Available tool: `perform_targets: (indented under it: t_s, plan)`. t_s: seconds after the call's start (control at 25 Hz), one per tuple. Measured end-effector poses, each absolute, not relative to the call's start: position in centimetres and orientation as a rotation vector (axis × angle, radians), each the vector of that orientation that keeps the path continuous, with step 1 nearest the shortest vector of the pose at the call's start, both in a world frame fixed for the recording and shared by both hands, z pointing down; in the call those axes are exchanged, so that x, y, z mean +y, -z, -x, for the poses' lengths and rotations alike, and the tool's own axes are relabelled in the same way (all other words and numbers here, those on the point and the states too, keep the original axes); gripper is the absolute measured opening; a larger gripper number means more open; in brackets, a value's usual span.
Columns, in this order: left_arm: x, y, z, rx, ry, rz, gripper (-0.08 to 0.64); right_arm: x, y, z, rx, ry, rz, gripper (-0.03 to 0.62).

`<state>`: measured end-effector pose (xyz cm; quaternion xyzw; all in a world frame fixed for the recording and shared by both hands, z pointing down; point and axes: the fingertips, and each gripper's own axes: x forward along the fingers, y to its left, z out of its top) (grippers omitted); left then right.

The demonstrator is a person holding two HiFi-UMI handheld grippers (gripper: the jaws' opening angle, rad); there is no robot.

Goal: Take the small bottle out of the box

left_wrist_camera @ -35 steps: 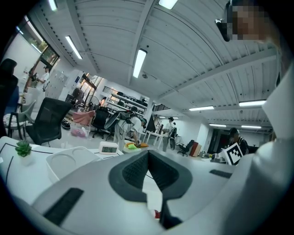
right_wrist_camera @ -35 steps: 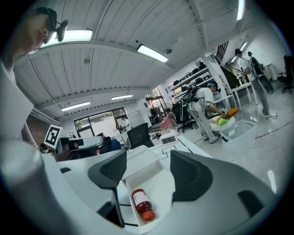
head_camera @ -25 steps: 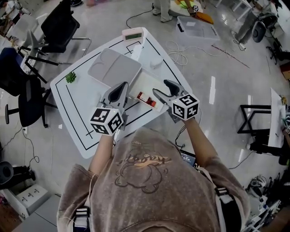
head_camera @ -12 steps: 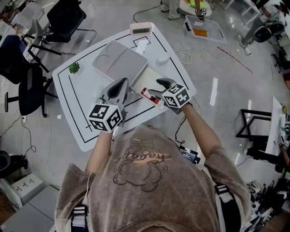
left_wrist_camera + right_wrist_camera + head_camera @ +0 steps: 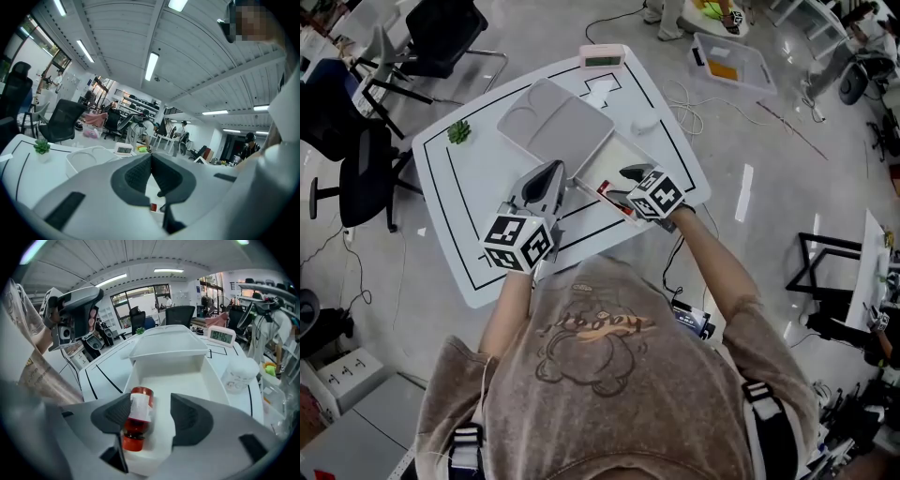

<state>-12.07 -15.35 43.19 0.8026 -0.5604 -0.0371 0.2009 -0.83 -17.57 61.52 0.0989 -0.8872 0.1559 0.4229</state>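
A small red bottle [image 5: 137,420] with a white label lies on its side in the near end of the open white box [image 5: 166,363]; the head view shows the bottle [image 5: 613,196] under my right hand's tool. My right gripper [image 5: 150,400] reaches into the box [image 5: 614,161] and straddles the bottle. Its jaws are closing: the left pad is against the label and the right pad stands off. My left gripper [image 5: 549,172] hovers over the table left of the box, its jaws [image 5: 151,157] shut on nothing.
The box's lid [image 5: 555,127] lies flipped open behind it. A white jar [image 5: 239,373] and a digital clock [image 5: 220,336] stand to the far right of the box. A small green plant [image 5: 459,131] sits at the table's left. Office chairs [image 5: 356,178] stand beyond that edge.
My right gripper has moved forward and left into the box and now straddles the bottle. The left gripper has stayed roughly in place.
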Motion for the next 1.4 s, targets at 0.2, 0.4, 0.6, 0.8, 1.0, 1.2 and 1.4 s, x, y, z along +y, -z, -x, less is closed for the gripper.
perform_targets:
  t_s: [0.2,0.4,0.6,0.8,1.0,1.2,1.4]
  plan:
    - [-15.4,-43.5,12.7,-1.578,0.108,-2.226,0.008,-17.8,-62.1,1.1,-2.175,-0.494,-0.190,0.267]
    - [-15.4,-43.4,12.9,-1.585,0.114,-2.221,0.008,-17.6,-62.3,1.3,-2.125,-0.539,-0.127,0.264]
    - [-15.4,-43.5,13.2,-1.590,0.115,-2.215,0.008,-16.8,-62.6,1.8,-2.106,-0.598,-0.063,0.221]
    - [-15.6,-43.7,13.5,-1.594,0.112,-2.208,0.008,-16.4,-62.8,1.9,-2.082,-0.679,-0.009,0.193]
    - [-15.7,-43.7,13.5,-1.594,0.112,-2.204,0.008,-16.2,-62.9,2.0,-2.060,-0.727,0.044,0.173]
    - [-15.8,-43.7,13.7,-1.595,0.113,-2.203,0.008,-16.3,-62.9,1.9,-2.044,-0.700,0.024,0.199]
    - [-15.9,-43.7,13.8,-1.592,0.110,-2.205,0.008,-16.5,-62.6,2.2,-2.032,-0.614,0.017,0.196]
